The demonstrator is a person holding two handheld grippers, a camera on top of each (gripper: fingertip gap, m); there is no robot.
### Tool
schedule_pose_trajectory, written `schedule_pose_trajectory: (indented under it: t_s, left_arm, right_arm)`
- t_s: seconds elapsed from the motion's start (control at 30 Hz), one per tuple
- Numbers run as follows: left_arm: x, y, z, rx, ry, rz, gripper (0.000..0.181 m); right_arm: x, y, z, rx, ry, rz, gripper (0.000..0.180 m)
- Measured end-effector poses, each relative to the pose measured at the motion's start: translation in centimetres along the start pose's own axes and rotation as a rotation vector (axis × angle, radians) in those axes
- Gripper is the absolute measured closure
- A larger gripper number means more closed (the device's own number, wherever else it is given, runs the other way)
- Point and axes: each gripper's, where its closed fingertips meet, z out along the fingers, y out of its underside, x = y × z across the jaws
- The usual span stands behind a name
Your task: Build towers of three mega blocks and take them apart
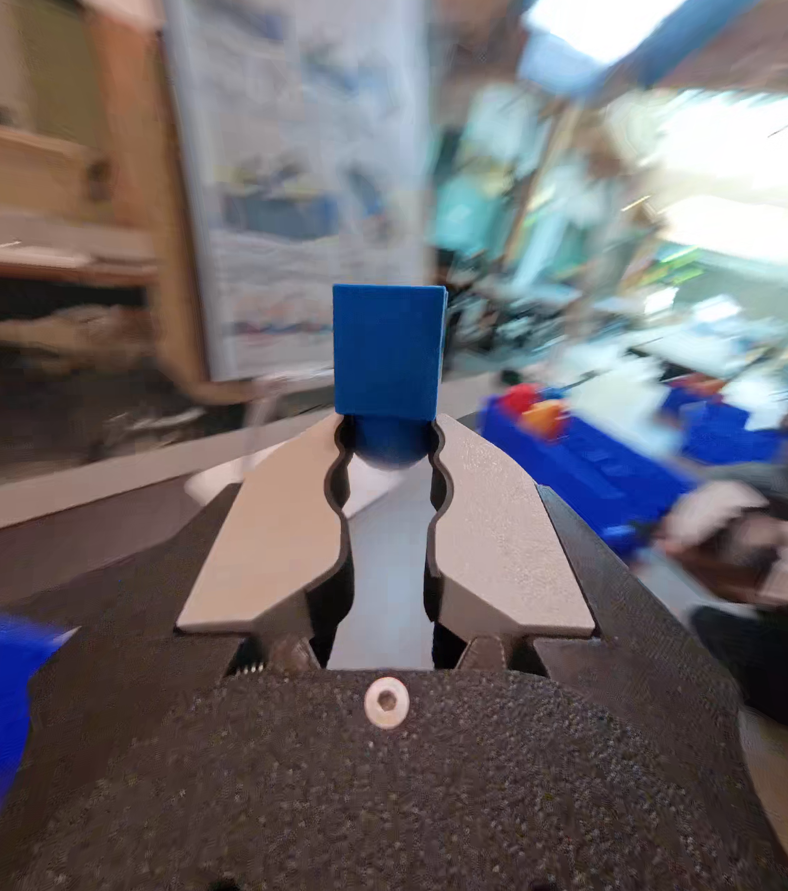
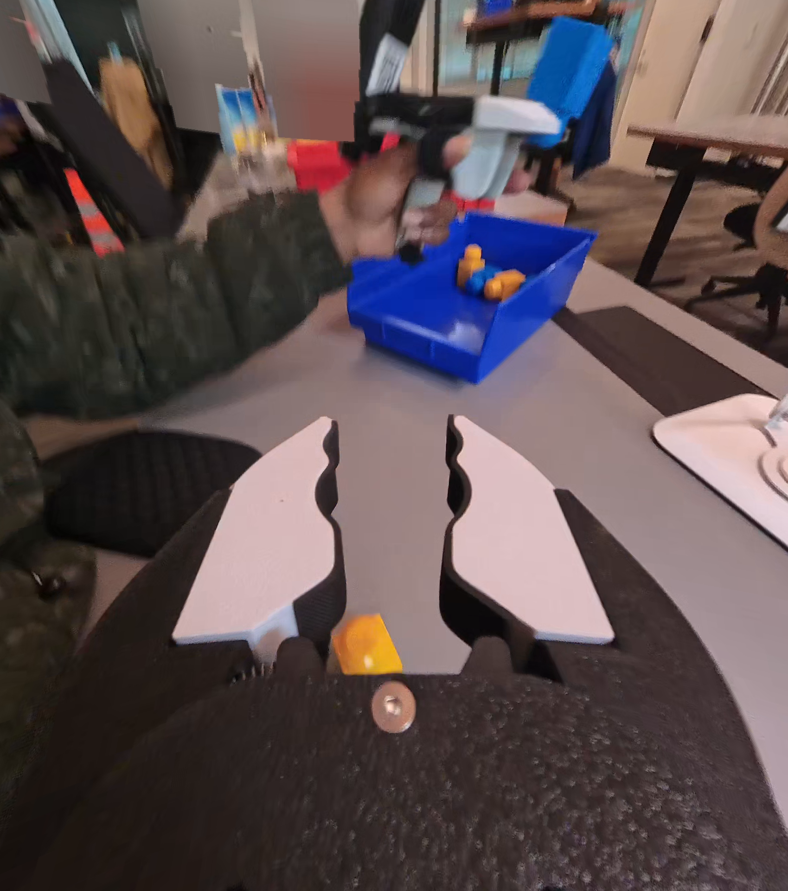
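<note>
My left gripper (image 1: 388, 436) is shut on a blue block (image 1: 388, 349), pinching its round stud so the block stands beyond the fingertips, held in the air. The same gripper (image 2: 541, 125) and blue block (image 2: 570, 77) show far off in the right wrist view, held above the blue bin (image 2: 430, 328). My right gripper (image 2: 392, 429) is open and empty above the grey table (image 2: 575, 434). A yellow block (image 2: 367, 646) lies on the table close under the right gripper's base. Several yellow and blue blocks (image 2: 488, 277) lie in the bin.
A white lamp base (image 2: 743, 477) stands on the table at the right. A black chair back (image 2: 141, 487) and a person's dark green sleeve (image 2: 141, 308) are at the left. Blue bins (image 1: 589, 463) with red and orange blocks show blurred in the left wrist view. Spacing between my two grippers at the tips: around 25 cm.
</note>
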Motion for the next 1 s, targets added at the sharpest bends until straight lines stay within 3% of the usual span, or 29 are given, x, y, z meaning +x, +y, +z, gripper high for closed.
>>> schedule_pose_trajectory:
  t_s: [0.13,0.3,0.43,0.57,0.7,1.0]
  left_arm:
    - [12.3,1.0,-0.1,0.163,0.385,-0.104,0.151]
    - [19.8,3.3,-0.7,0.297,0.647,-0.357,0.151]
    - [22.1,5.4,-0.2,0.288,0.727,-0.505,0.152]
    - [22.5,7.0,0.4,0.242,0.734,-0.580,0.151]
    - [22.4,7.9,1.1,0.221,0.717,-0.717,0.151]
    - [23.9,9.7,1.9,0.107,0.747,-0.791,0.151]
  right_arm:
    - [-0.5,-3.4,-0.2,0.218,-0.039,0.133,0.136]
    - [-1.4,-5.1,-0.4,0.341,-0.087,0.213,0.132]
    - [-1.7,-4.1,0.4,0.317,0.034,0.046,0.134]
    - [-1.4,-4.0,0.0,0.242,0.251,-0.336,0.129]
    - [-1.4,-4.4,-0.7,0.207,0.419,-0.590,0.129]
    - [-1.3,-3.1,0.4,0.066,0.550,-0.867,0.133]
